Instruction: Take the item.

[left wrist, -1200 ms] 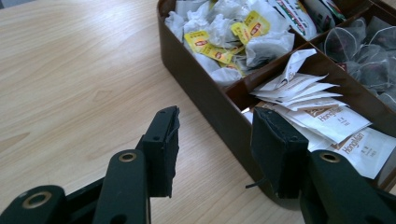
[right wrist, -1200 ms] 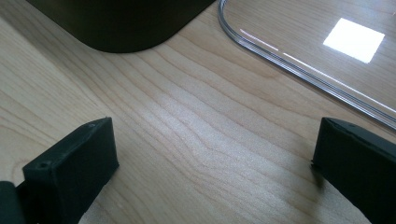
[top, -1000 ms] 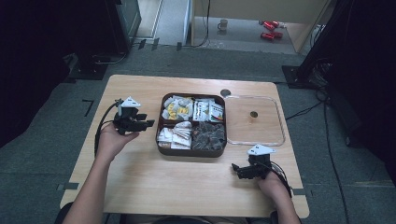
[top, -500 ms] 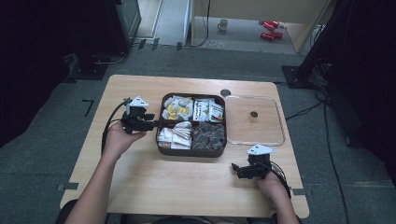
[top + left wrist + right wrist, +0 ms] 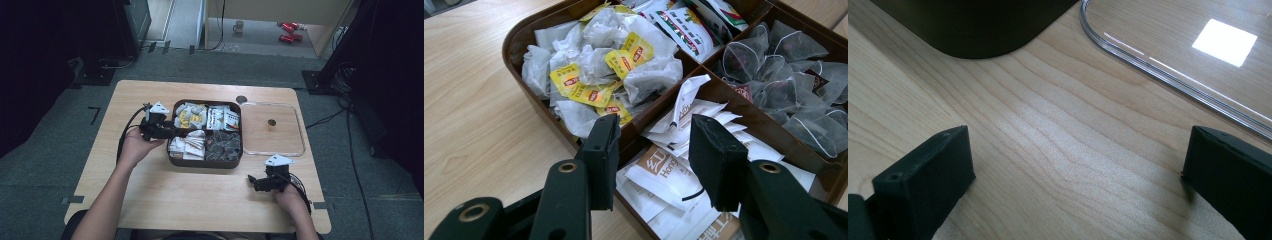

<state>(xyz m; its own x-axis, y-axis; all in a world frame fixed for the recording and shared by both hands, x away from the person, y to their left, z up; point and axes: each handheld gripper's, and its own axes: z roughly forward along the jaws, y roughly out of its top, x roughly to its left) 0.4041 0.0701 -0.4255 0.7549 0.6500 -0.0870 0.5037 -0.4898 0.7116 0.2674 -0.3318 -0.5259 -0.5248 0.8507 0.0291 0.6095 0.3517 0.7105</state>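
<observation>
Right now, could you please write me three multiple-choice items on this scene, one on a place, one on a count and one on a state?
1. Where does the clear lid lie?
A. On the table, right of the brown box
B. On top of the brown box
C. On the floor

2. How many compartments does the brown box have?
A. Two
B. Four
C. Six

3. How do the jaws of the left gripper stand?
A. Shut on a tea bag
B. Shut on nothing
C. Open, holding nothing

Answers:
1. A: in the high view the lid lies flat on the table beside the box's right wall.
2. B: crossed dividers split the box into four, each holding tea bags or sachets.
3. C: the left gripper view shows a gap between the jaws above the white sachets, with nothing gripped.
</observation>
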